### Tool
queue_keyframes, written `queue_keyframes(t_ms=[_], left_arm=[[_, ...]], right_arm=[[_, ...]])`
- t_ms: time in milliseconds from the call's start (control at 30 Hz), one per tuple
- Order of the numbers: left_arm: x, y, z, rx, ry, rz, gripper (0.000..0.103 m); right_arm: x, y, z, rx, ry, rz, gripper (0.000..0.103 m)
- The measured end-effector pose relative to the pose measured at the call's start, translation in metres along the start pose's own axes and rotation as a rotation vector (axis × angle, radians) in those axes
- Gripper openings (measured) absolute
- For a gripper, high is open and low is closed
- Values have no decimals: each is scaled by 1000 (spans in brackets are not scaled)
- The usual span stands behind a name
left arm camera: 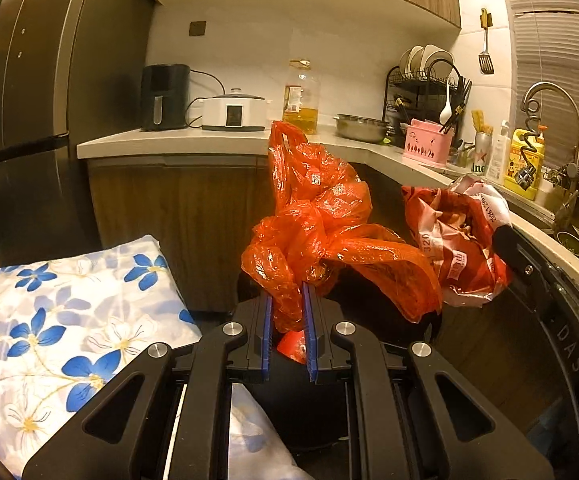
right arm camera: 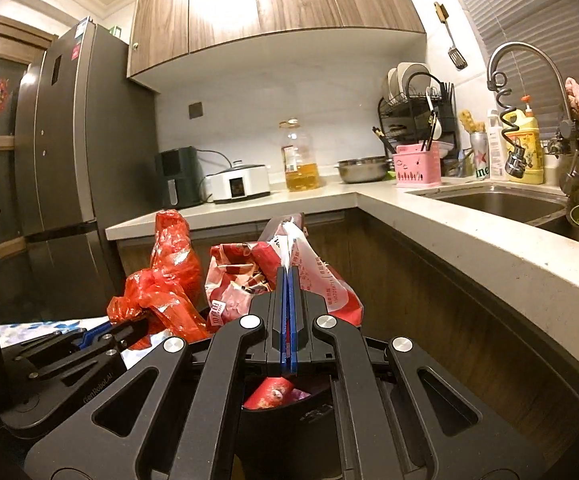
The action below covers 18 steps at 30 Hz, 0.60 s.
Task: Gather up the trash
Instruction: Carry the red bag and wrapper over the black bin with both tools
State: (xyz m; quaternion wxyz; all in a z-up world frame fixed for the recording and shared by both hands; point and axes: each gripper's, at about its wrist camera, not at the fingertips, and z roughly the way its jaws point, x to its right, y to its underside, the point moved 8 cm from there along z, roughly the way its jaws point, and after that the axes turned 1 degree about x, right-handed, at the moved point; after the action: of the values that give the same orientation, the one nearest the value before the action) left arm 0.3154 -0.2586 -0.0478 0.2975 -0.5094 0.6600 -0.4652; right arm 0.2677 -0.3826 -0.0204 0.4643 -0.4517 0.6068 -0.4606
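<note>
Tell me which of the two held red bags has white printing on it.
The printed bag in the right gripper; the left gripper's bag is plain translucent orange-red.

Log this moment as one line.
task: collect trash | left gripper: shut on orange plastic bag | right gripper: shut on red-and-white wrapper | below: dark bin, red item inside

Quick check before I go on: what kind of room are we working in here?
A home kitchen, by the look of it: a sink with a tall faucet set into the countertop, a dish rack with plates, and a fridge by the wall cabinets.
</note>
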Motion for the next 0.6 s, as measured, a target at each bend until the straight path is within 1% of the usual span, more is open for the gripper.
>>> queue_keyframes(t_ms=[200,433,600], left_arm=[[-1,-2,11,0,0,-19,14],[1,6,26,-31,4,-21,14],[2,10,37,-55,4,-24,15]], right_arm=[[2,4,13,-7,-4,9,1],[1,8,27,-16,-12,-8,1],[1,15,37,-39,-16,-13,2]])
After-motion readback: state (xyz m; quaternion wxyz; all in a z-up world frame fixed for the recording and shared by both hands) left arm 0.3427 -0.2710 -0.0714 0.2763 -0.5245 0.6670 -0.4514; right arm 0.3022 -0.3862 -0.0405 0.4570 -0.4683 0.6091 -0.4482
